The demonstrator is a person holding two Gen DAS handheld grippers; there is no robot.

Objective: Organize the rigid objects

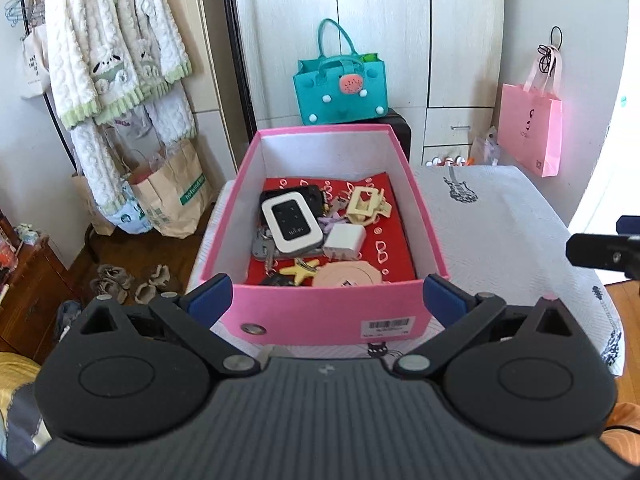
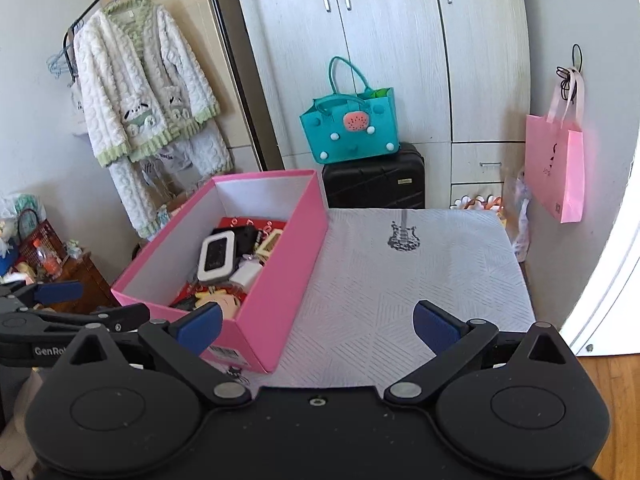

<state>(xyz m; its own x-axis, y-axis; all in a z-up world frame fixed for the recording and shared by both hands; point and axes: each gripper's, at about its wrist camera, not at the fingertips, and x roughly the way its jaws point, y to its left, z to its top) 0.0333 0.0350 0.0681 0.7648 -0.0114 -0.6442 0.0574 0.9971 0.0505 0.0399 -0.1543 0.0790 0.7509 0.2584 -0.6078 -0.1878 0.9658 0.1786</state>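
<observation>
I see the table under a white patterned tablecloth (image 2: 400, 280), its far edge running in front of a black suitcase (image 2: 374, 178) and its right edge dropping to the wood floor; most of the cloth to the right of the box lies bare, marked only by a printed guitar. On the left part of the cloth sits the open pink shoebox (image 1: 332, 312), its left wall close to the table's left edge, its near wall facing my left gripper (image 1: 327, 300). Inside, on a red lining, the rigid things crowd the left and middle of the floor: a white-and-black pocket wifi router (image 1: 291, 222) lies on top, a round beige compact (image 1: 348, 276) against the near wall, a cream hair claw (image 1: 366, 202) toward the back, a white charger cube (image 1: 345, 241) just right of the router, a yellow star clip (image 1: 300, 269), and keys (image 1: 264, 246) poking out under the router. My left fingers stand wide apart, empty, flanking the box's near corners. My right gripper (image 2: 318, 320) is spread too, empty, over the box's near right corner and bare cloth.
</observation>
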